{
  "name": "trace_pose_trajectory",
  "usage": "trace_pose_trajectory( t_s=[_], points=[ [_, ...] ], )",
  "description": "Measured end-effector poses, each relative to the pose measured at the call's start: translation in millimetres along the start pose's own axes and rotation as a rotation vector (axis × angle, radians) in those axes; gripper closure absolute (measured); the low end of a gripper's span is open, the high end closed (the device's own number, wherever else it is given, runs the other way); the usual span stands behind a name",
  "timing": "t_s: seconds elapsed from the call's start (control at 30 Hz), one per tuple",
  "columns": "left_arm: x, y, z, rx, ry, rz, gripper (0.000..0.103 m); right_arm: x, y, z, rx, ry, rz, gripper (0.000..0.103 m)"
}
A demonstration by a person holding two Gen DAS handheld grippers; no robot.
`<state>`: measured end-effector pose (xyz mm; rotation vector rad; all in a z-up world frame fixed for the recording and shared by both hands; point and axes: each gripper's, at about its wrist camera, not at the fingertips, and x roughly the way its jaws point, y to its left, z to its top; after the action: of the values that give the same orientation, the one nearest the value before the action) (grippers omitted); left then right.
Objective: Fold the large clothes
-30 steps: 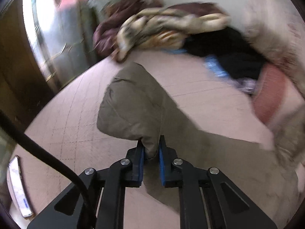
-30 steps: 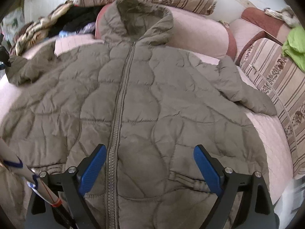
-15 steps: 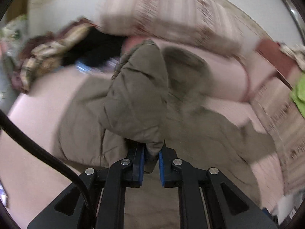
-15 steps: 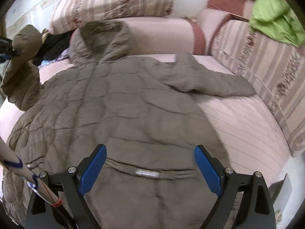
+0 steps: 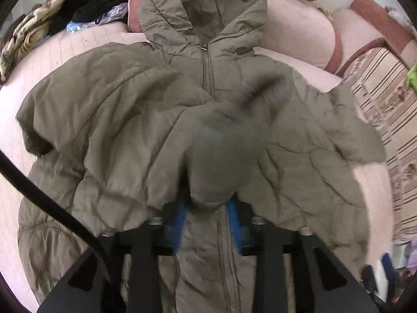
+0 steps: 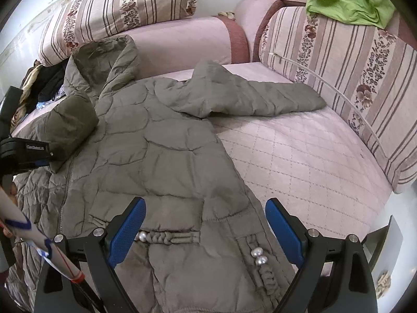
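So my left tongs (image 5: 206, 224) have just been opening, dropping one sleeve (image 5: 213, 156) across the jacket (image 6: 161, 156) on the sofa (image 6: 312, 156); right tongs (image 6: 206, 232) open and empty, other sleeve (image 6: 250, 99) unfolded.

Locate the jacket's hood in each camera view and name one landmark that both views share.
Left wrist view: the hood sits at top centre, propped against the pink sofa back, above the zipper.
Right wrist view: the hood sits upper left, below the striped cushion.
Shared landmark: the sleeve still lying out flat, to the right of the hood in both.
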<state>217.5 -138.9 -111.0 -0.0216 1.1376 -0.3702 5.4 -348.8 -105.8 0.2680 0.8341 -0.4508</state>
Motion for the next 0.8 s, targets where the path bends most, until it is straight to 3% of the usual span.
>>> trace_pose_trajectory(
  t_s=[0.03,0.07,0.23,0.4,0.6,0.67,0.73,0.8],
  points=[
    [-9,1,-6,-0.011,-0.008,-0.016,0.050,1,3,4,-0.003,-0.001,0.012,0.008],
    [-19,3,-9,-0.015,-0.025,-0.018,0.046,1,7,7,-0.007,-0.002,0.024,0.008],
    [-73,14,-34,0.046,-0.152,0.097,0.034,8,41,35,-0.054,-0.008,0.135,0.006],
    [-105,46,-69,-0.008,-0.222,0.228,0.033,52,84,54,-0.054,0.066,0.253,0.006],
    [-126,75,-99,-0.087,-0.244,0.337,0.033,119,120,73,-0.021,0.199,0.287,0.006],
    [-136,79,-106,-0.116,-0.253,0.338,0.033,130,127,77,-0.016,0.220,0.306,0.018],
    [-144,81,-112,-0.132,-0.260,0.350,0.033,137,136,86,-0.031,0.246,0.311,0.061],
    [-151,78,-117,-0.140,-0.271,0.368,0.033,137,138,97,-0.037,0.235,0.309,0.077]
  ],
)
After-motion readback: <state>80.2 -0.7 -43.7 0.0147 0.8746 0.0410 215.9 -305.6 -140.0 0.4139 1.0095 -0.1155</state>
